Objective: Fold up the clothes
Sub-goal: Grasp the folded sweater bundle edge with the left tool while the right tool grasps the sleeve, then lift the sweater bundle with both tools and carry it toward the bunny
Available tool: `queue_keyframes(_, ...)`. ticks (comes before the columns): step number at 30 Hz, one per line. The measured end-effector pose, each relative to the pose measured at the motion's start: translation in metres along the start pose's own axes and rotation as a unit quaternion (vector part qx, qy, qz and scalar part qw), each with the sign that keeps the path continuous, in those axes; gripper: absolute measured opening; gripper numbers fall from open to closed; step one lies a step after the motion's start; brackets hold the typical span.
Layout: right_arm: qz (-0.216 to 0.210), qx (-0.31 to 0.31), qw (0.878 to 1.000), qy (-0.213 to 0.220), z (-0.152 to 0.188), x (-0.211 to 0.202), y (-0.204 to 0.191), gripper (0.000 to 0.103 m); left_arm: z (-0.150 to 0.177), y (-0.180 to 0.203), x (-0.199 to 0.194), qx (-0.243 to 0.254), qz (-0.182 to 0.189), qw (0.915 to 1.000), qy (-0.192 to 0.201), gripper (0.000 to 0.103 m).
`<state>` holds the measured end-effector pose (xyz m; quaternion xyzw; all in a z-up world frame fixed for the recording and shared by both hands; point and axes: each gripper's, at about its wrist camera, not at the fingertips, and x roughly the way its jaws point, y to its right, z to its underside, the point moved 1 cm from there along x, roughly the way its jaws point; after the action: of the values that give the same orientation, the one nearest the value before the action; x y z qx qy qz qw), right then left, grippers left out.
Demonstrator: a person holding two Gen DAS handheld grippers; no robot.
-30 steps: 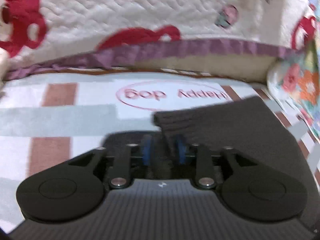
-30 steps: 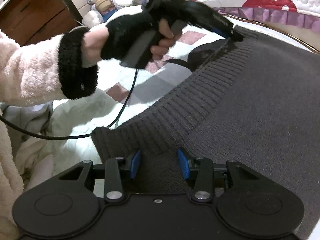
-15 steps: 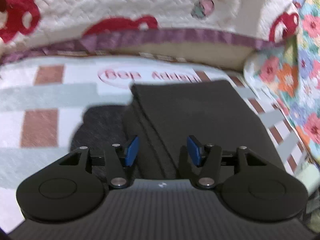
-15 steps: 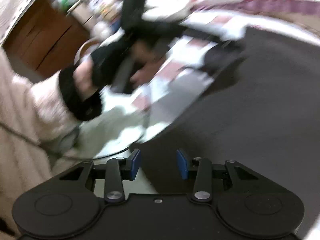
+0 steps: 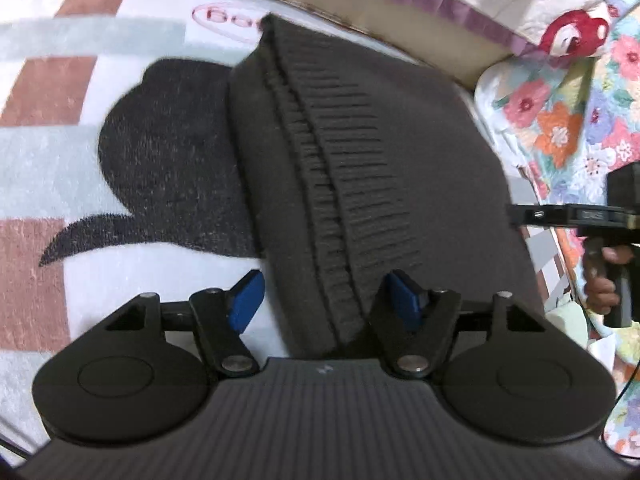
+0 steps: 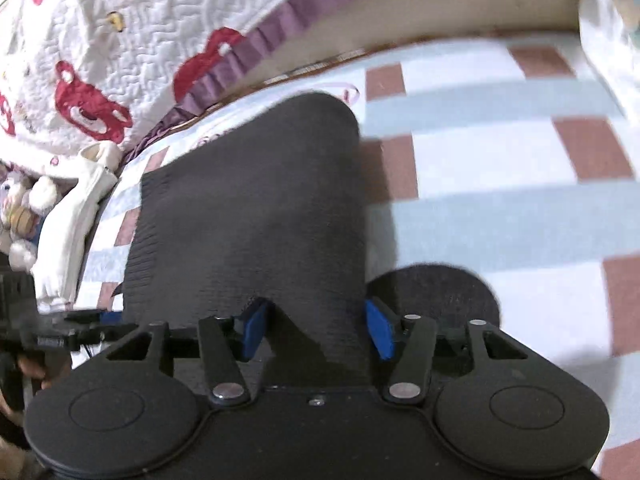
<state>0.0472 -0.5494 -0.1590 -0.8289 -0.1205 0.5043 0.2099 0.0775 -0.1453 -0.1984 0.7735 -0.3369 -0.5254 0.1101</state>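
A dark grey knit sweater (image 5: 360,168) lies folded on the checked blanket (image 5: 52,168), ribbed hem on top. My left gripper (image 5: 326,300) hovers over its near-left corner with jaws opening. The hem edge runs between the blue pads (image 5: 248,300), which do not press on it. In the right wrist view the sweater (image 6: 248,208) stretches away from my right gripper (image 6: 316,332). Its jaws are also opening, with a near fold of the knit between them but not pinched. The right gripper (image 5: 560,216), in a hand, shows at the left view's right edge.
A white quilt with red bears and a purple ruffle (image 6: 248,52) bounds the far side. A floral quilt (image 5: 560,120) lies to the right. A white garment (image 6: 72,220) and plush toys (image 6: 24,208) lie beside the blanket. A black printed shape (image 5: 168,152) marks the blanket.
The left gripper was shut on the raised hem and has let it go; the sweater now lies folded flat. The right gripper swung round to the sweater's other side, and its jaws widened.
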Motion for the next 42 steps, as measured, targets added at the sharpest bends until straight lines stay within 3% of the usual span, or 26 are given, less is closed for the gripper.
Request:
queue_keyframes(2, -0.014, 0.023, 1.000, -0.005, 0.006, 0.009, 0.008, 0.066, 0.002, -0.001, -0.003, -0.011, 0.000, 0.9999, 0.001, 0.068)
queue_keyframes(6, -0.045, 0.048, 0.998, -0.008, 0.010, 0.017, 0.022, 0.069, 0.004, -0.010, -0.002, -0.042, 0.027, 0.9987, 0.010, 0.067)
queue_keyframes(12, -0.123, 0.089, 0.988, -0.001, 0.009, 0.035, 0.041, 0.072, -0.002, -0.021, 0.006, -0.085, 0.065, 0.9937, 0.033, 0.068)
queue_keyframes(15, -0.117, 0.087, 0.989, 0.013, 0.007, 0.037, 0.033, 0.072, -0.007, -0.009, 0.009, -0.041, 0.044, 0.9975, 0.037, 0.057)
queue_keyframes(16, -0.106, 0.068, 0.992, 0.019, 0.008, 0.036, 0.025, 0.064, -0.008, -0.004, 0.010, -0.021, 0.033, 0.9985, 0.038, 0.040)
queue_keyframes(17, -0.094, 0.045, 0.994, 0.027, 0.007, 0.031, 0.015, 0.054, -0.009, 0.003, 0.009, 0.000, 0.025, 0.9988, 0.043, 0.029)
queue_keyframes(20, -0.062, -0.021, 0.997, 0.051, 0.004, 0.013, -0.019, 0.042, -0.009, 0.026, 0.001, 0.082, -0.017, 0.9950, 0.054, 0.023)
queue_keyframes(22, -0.052, -0.073, 0.994, 0.065, 0.000, -0.005, -0.056, 0.041, -0.008, 0.038, -0.003, 0.110, -0.032, 0.9916, 0.059, 0.023)
queue_keyframes(25, -0.013, -0.180, 0.982, 0.061, 0.005, -0.014, -0.110, 0.041, -0.006, 0.035, -0.003, 0.096, -0.028, 0.9931, 0.061, 0.023)
queue_keyframes(29, 0.057, -0.228, 0.971, 0.042, 0.004, 0.006, -0.120, 0.042, -0.009, 0.017, 0.000, 0.044, 0.000, 0.9977, 0.051, 0.024)
queue_keyframes(35, 0.086, -0.142, 0.986, 0.021, -0.009, 0.017, -0.078, 0.043, -0.017, -0.006, 0.004, -0.047, 0.072, 0.9960, 0.025, 0.036)
queue_keyframes(36, 0.088, -0.138, 0.986, 0.020, -0.006, 0.017, -0.072, 0.043, -0.016, -0.009, 0.004, -0.066, 0.089, 0.9935, 0.025, 0.041)
queue_keyframes(38, 0.092, -0.128, 0.987, 0.018, 0.000, 0.019, -0.065, 0.043, -0.012, -0.013, 0.005, -0.087, 0.120, 0.9886, 0.024, 0.059)
queue_keyframes(39, 0.089, -0.127, 0.988, 0.019, 0.000, 0.019, -0.065, 0.044, -0.010, -0.012, 0.006, -0.087, 0.126, 0.9880, 0.024, 0.060)
queue_keyframes(42, 0.070, -0.127, 0.989, 0.029, 0.003, 0.018, -0.062, 0.045, -0.008, -0.005, 0.016, -0.047, 0.081, 0.9955, 0.016, 0.061)
